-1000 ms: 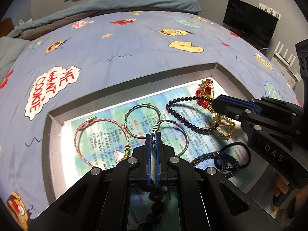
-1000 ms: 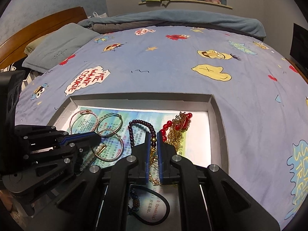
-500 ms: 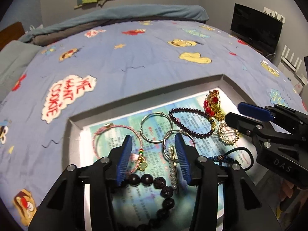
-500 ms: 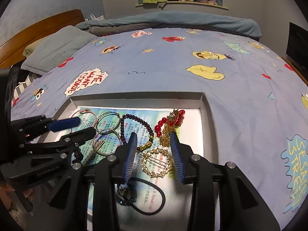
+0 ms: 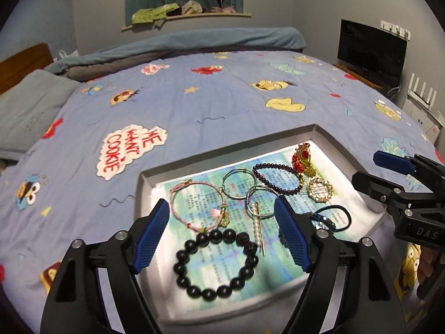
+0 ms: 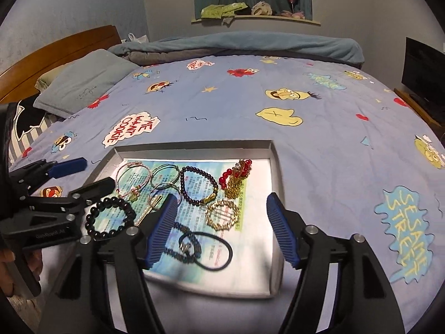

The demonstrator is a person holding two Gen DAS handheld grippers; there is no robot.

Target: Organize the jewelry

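Note:
A shallow grey box (image 5: 140,194) (image 6: 274,172) lies on the bed, lined with a printed sheet and holding jewelry. Near its front lies a black bead bracelet (image 5: 217,264) (image 6: 109,217), below my left gripper (image 5: 222,236), whose jaws are opening with nothing gripped. A gold round brooch (image 6: 222,214) (image 5: 319,189) and a black hair tie (image 6: 214,247) lie under my right gripper (image 6: 222,222), also opening and empty. A pink cord bracelet (image 5: 194,208), silver hoops (image 5: 239,181), a pearl pin (image 5: 257,228), a dark purple bead bracelet (image 5: 278,178) and a red-and-gold piece (image 5: 301,158) lie further back.
The box rests on a blue cartoon-print bedspread (image 5: 194,97). A grey pillow (image 6: 80,80) and a wooden headboard (image 6: 55,47) are at the left, a dark screen (image 5: 370,50) at the right. A hand (image 6: 8,272) holds the left gripper's handle.
Both grippers went from shut to wide open and drew back and up. The black bead bracelet and the gold brooch, held before, now lie loose in the box.

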